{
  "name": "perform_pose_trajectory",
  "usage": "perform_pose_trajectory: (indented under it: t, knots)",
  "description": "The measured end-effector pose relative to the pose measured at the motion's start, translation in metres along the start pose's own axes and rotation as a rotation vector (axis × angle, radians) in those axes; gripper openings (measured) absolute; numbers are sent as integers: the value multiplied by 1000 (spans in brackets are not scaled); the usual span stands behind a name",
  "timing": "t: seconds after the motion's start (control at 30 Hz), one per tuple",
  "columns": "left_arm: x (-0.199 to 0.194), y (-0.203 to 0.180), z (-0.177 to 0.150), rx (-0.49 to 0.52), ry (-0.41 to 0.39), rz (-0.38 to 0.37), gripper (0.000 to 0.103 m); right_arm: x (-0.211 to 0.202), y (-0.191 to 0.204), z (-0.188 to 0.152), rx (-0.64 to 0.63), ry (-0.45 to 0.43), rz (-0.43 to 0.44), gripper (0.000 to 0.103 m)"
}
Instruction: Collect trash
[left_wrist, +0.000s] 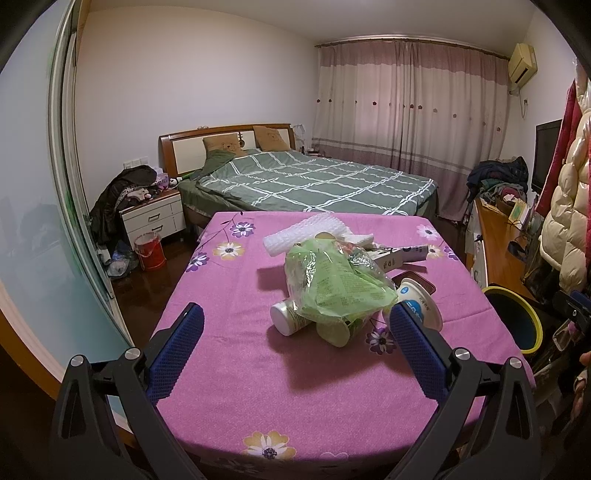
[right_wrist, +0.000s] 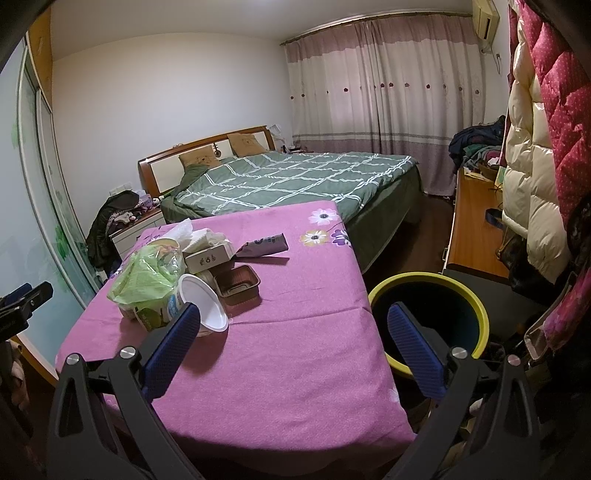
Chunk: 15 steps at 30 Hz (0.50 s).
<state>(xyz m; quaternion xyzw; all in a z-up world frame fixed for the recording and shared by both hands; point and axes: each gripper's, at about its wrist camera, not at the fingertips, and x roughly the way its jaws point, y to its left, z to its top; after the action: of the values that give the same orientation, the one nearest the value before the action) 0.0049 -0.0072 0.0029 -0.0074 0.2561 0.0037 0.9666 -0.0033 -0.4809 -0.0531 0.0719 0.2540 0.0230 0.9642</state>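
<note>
A pile of trash lies on the purple flowered table (left_wrist: 236, 369): a green plastic bag (left_wrist: 332, 280), a white bottle (left_wrist: 286, 317), a white yogurt cup (left_wrist: 419, 299), white foam wrap (left_wrist: 306, 232) and a small white box (left_wrist: 388, 256). My left gripper (left_wrist: 295, 325) is open and empty, just short of the pile. In the right wrist view I see the bag (right_wrist: 147, 277), the cup (right_wrist: 203, 306), a brown tray (right_wrist: 236, 282), a box (right_wrist: 210, 256) and a purple tube (right_wrist: 264, 245). My right gripper (right_wrist: 293, 325) is open and empty over the table's right edge, beside a yellow-rimmed bin (right_wrist: 428, 314).
The bin (left_wrist: 513, 321) stands on the floor at the table's right. A green bed (left_wrist: 314, 181) lies behind the table, with a nightstand (left_wrist: 153, 218) and a red bucket (left_wrist: 149, 251) to the left. A wooden desk (right_wrist: 476, 229) and hanging coats (right_wrist: 532, 177) are on the right.
</note>
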Motion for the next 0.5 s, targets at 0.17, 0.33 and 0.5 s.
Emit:
perform_pose_trajectory:
  t: [0.17, 0.33, 0.5]
  knots:
    - [0, 0, 0, 1, 0, 0, 99, 0, 0, 0, 0, 0, 0, 97]
    - [1, 0, -1, 3, 2, 1, 99, 0, -1, 0, 1, 1, 1, 97]
    - [2, 0, -1, 7, 1, 2, 99, 0, -1, 0, 3, 0, 1, 97]
